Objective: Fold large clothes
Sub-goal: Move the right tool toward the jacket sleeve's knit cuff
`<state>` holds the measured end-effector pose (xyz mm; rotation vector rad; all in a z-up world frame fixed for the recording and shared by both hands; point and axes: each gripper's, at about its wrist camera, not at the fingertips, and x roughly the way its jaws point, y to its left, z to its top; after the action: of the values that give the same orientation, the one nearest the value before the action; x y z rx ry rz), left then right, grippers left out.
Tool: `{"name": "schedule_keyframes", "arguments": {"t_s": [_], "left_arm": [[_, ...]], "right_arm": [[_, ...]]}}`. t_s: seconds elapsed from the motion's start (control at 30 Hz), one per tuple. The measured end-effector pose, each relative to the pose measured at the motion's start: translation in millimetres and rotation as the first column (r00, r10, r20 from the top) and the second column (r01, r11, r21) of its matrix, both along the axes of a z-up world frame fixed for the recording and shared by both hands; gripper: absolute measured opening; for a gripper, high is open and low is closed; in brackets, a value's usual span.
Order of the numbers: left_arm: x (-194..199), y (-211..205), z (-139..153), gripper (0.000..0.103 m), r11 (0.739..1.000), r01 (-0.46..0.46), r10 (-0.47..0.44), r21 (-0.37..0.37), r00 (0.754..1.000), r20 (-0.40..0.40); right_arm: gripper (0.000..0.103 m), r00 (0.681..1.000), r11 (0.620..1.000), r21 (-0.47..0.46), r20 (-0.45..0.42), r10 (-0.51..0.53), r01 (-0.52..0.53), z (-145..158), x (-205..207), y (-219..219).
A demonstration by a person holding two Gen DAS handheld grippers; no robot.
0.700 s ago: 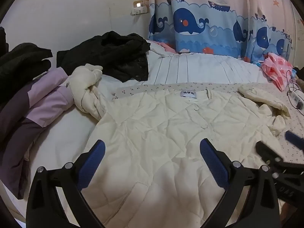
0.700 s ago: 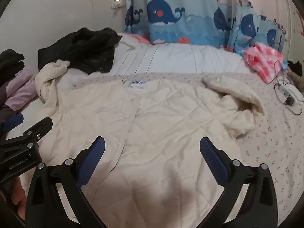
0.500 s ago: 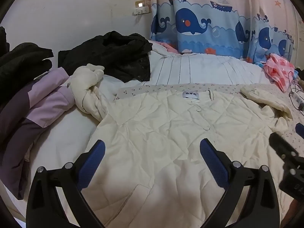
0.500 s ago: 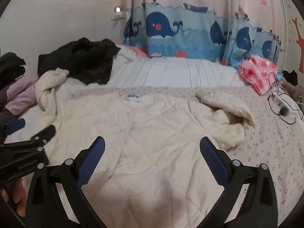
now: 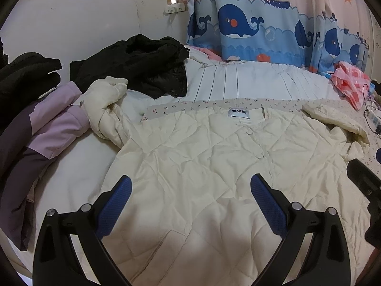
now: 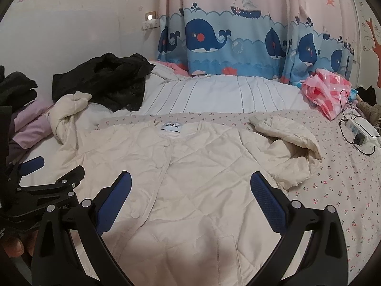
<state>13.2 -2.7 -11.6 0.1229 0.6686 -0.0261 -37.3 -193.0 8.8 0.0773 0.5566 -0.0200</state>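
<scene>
Black garment [image 5: 133,64] beyond cream jacket [image 5: 214,166]

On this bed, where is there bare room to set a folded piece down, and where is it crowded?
Free: the flowered sheet between the cream jacket and the power strip; the striped quilt between the jacket's collar and the whale curtain. Crowded: the left edge, with black clothes and a purple garment.

Two black handheld grippers with blue pads

The left gripper [image 5: 190,186] and right gripper [image 6: 190,183] share black angular arms, round silver screw heads at the joints and textured blue pads [image 5: 266,205]; bare fingertips [image 6: 14,247] show at lower left of the right view
</scene>
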Motion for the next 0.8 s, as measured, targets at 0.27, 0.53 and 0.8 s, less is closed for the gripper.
{"name": "schedule_keyframes", "arguments": {"t_s": [0.27,0.53,0.8], "left_arm": [[3.1,-3.6,-2.2,0.096,1.0,0.004,-0.004,-0.005,1.0,0.002],[15.3,-3.8,-9.2,0.096,0.999,0.003,-0.005,-0.032,0.998,-0.069],[26.5,1.9,-17.2,0.096,0.995,-0.014,0.001,-0.098,0.992,-0.128]], "right_arm": [[0.097,1.0,1.0,0.005,-0.024,0.001,-0.001,-3.5,4.2,-1.9],[0.097,0.989,0.999,-0.024,-0.146,-0.025,0.022,-18.6,23.6,-18.7],[0.097,0.978,0.964,-0.189,-0.05,-0.201,0.188,36.9,74.3,-132.3]]}}
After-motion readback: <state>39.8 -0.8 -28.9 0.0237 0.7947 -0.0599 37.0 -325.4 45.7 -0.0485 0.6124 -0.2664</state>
